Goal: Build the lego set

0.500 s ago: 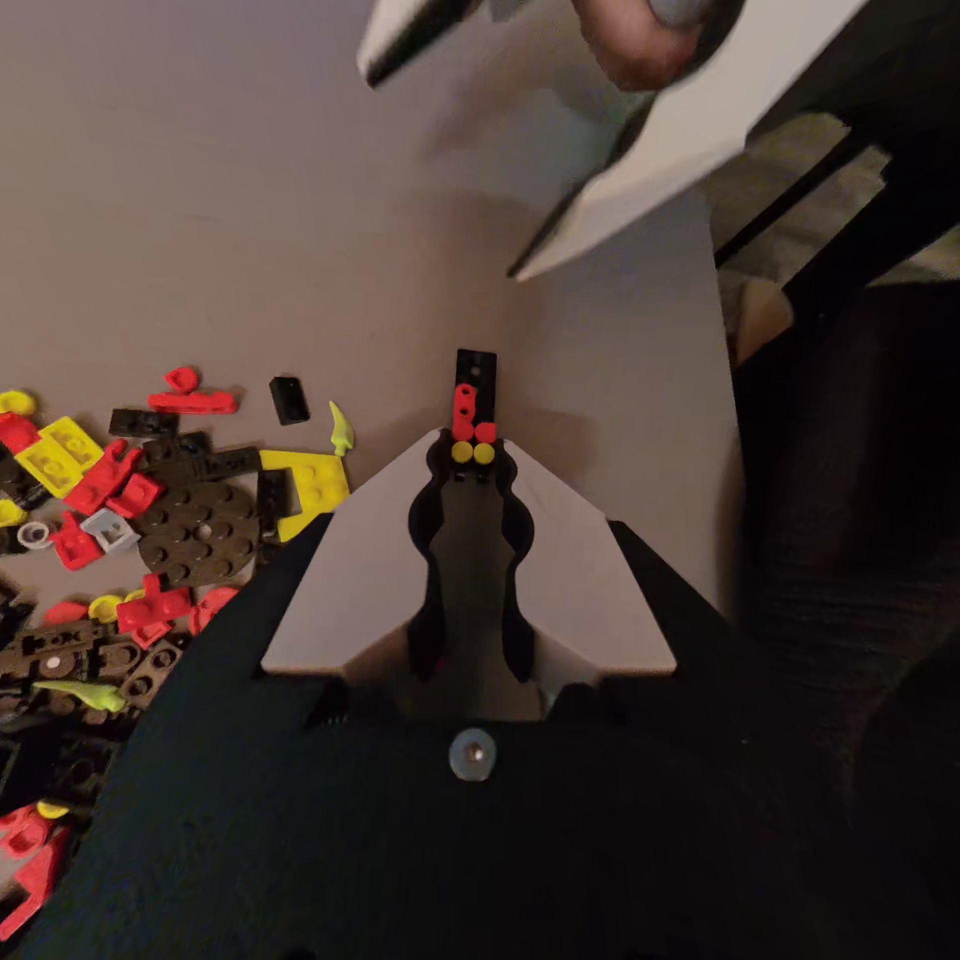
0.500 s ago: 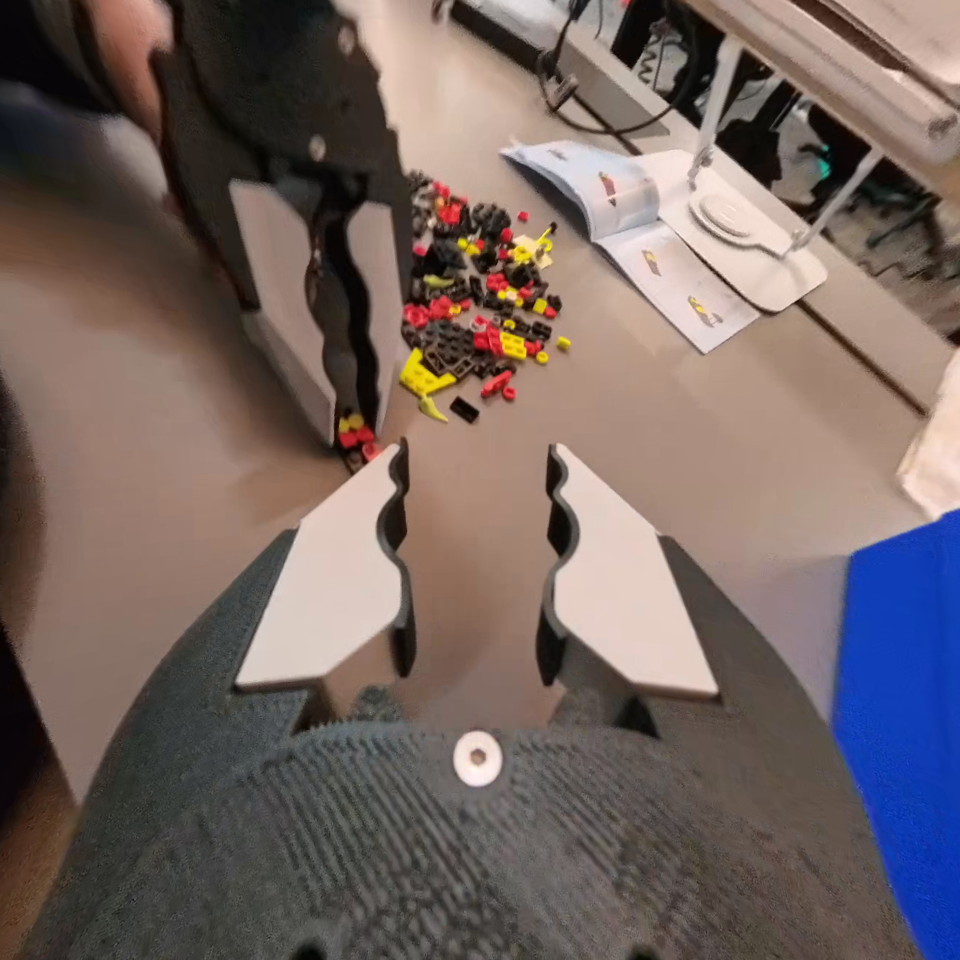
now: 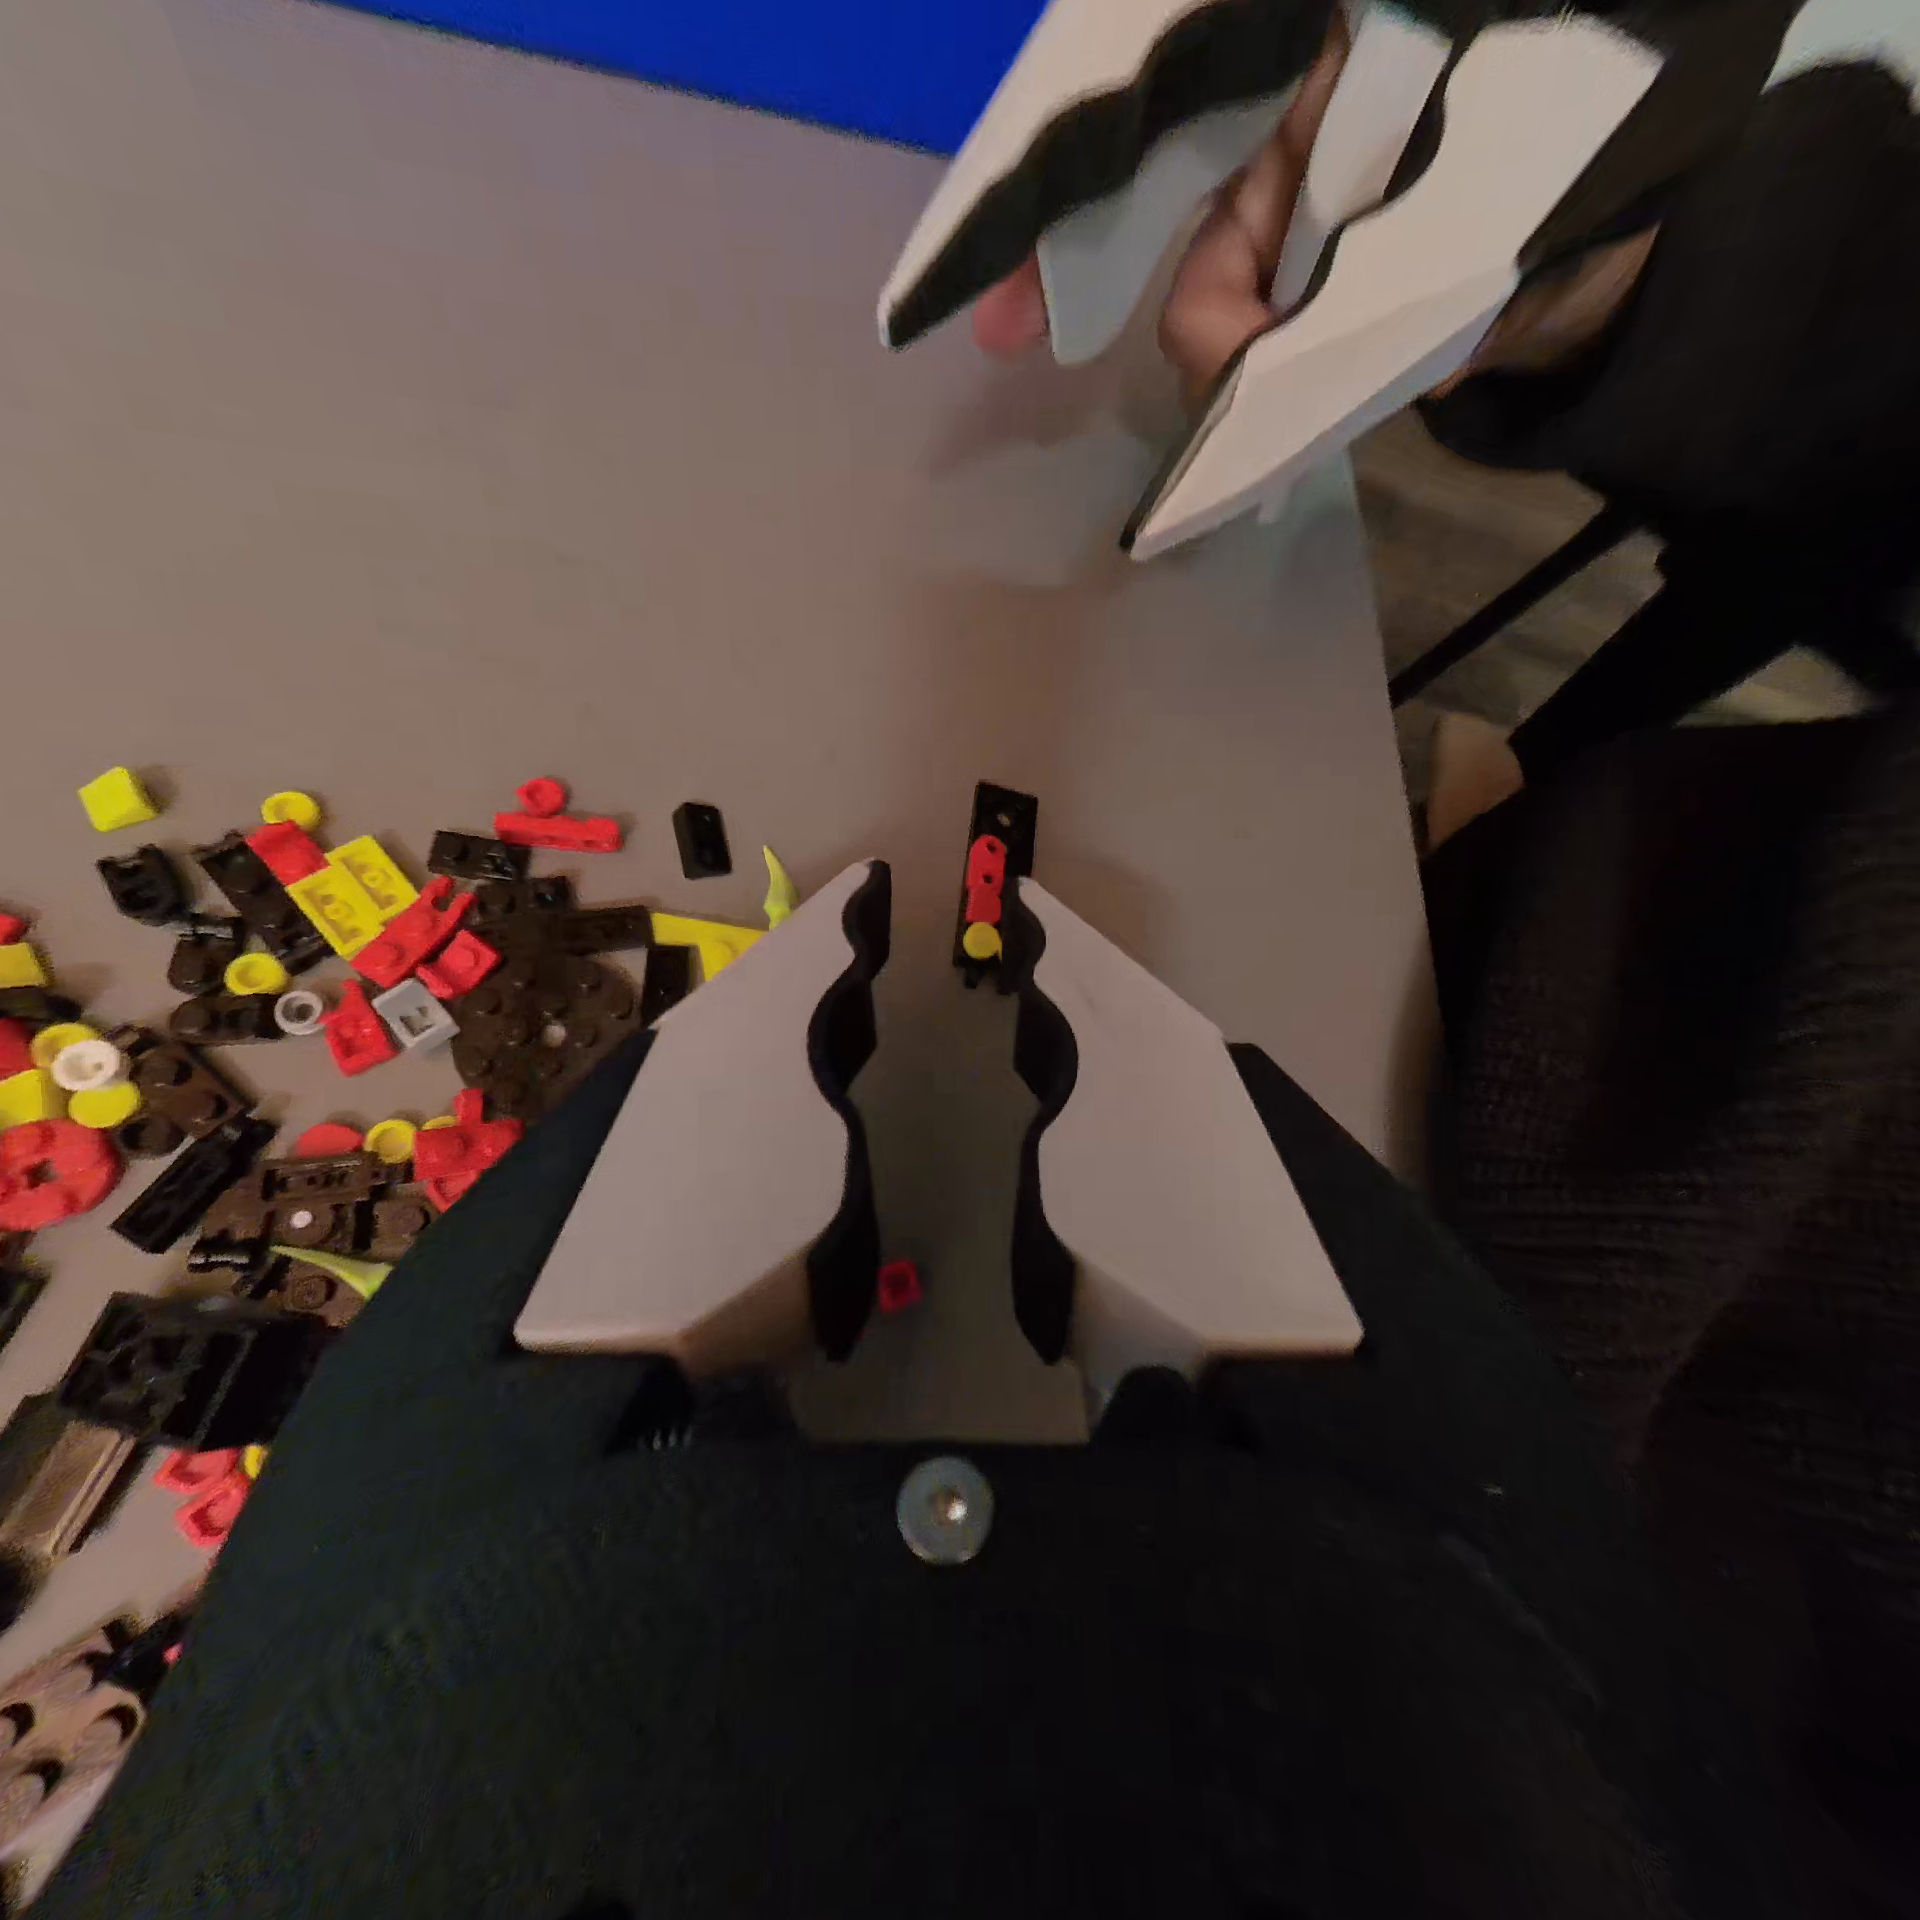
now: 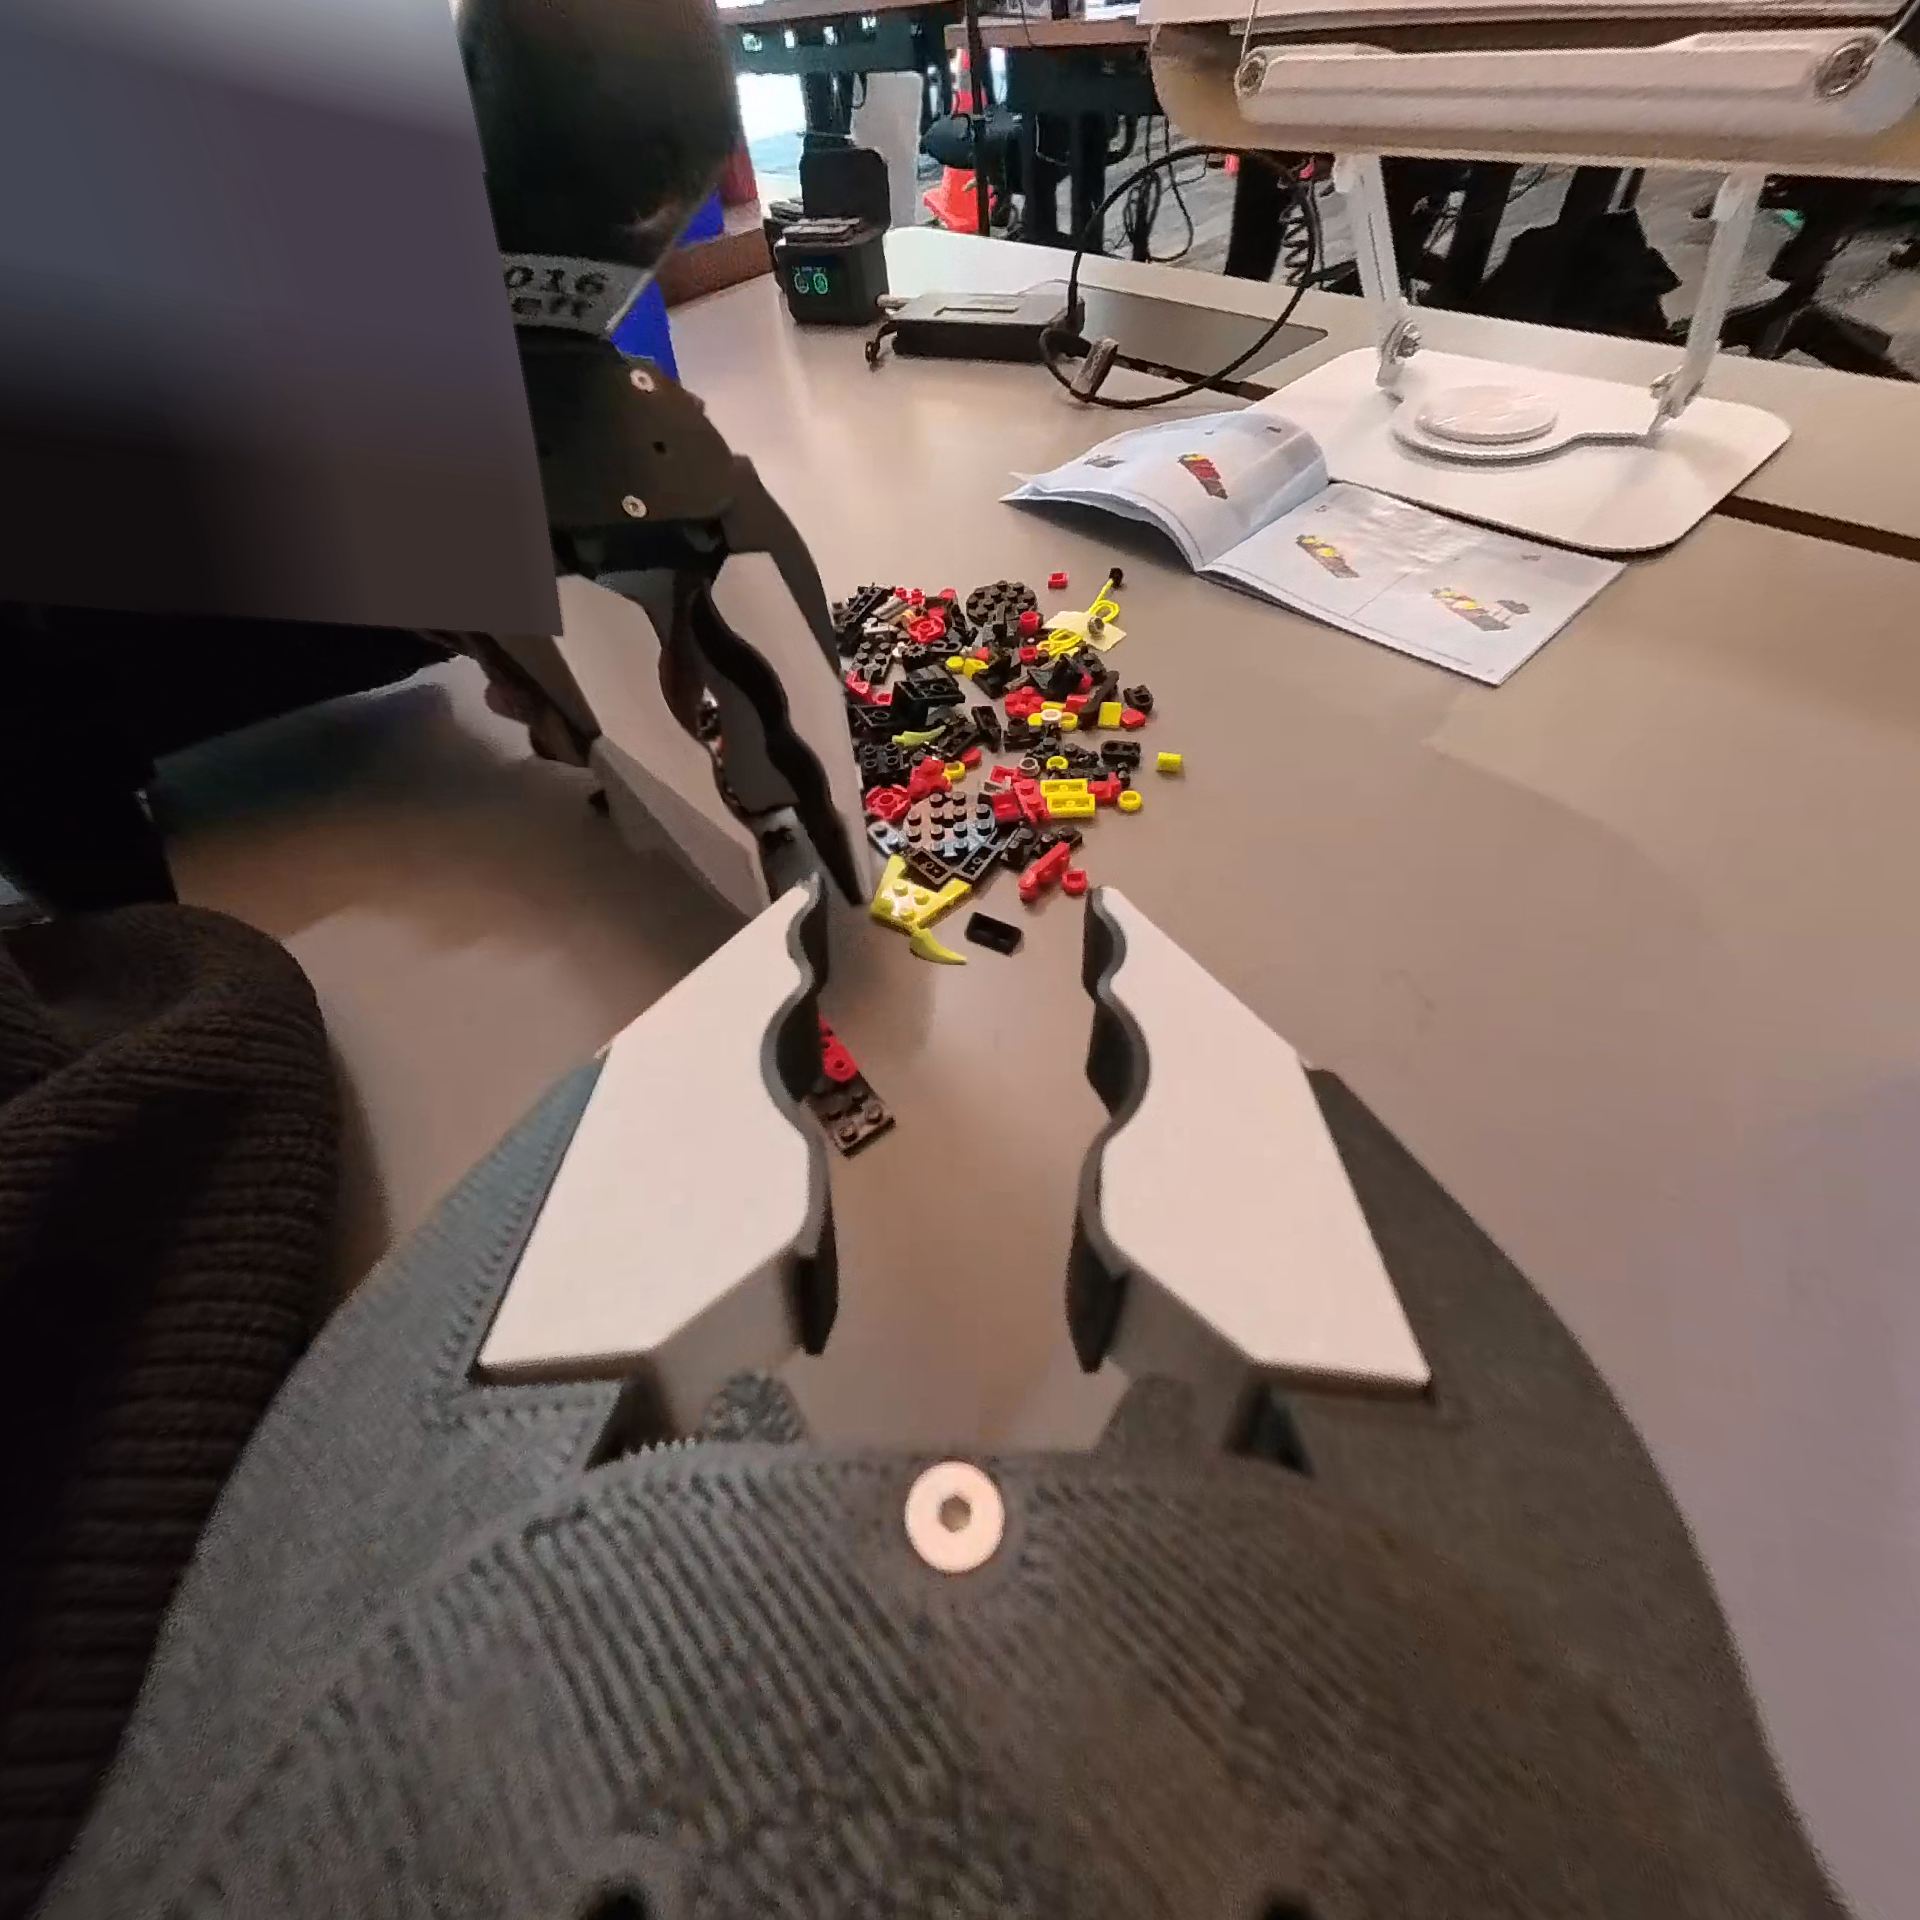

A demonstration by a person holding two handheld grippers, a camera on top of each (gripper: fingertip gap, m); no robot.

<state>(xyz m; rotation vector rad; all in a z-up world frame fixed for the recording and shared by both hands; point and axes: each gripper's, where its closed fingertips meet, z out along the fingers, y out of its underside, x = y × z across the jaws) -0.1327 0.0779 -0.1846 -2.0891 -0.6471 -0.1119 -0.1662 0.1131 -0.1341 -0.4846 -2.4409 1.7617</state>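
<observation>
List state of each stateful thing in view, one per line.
left gripper: open, empty
right gripper: open, empty
black plate assembly: lying flat on table, unheld
instruction booklet: open, flat
loose brick pile: scattered, unassembled
small red brick: loose on table

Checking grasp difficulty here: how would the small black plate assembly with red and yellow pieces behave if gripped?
The small black plate assembly looks rigid, light and flat, so probably slides when nudged. Its stacked red pieces might pop off under side pressure.
</observation>
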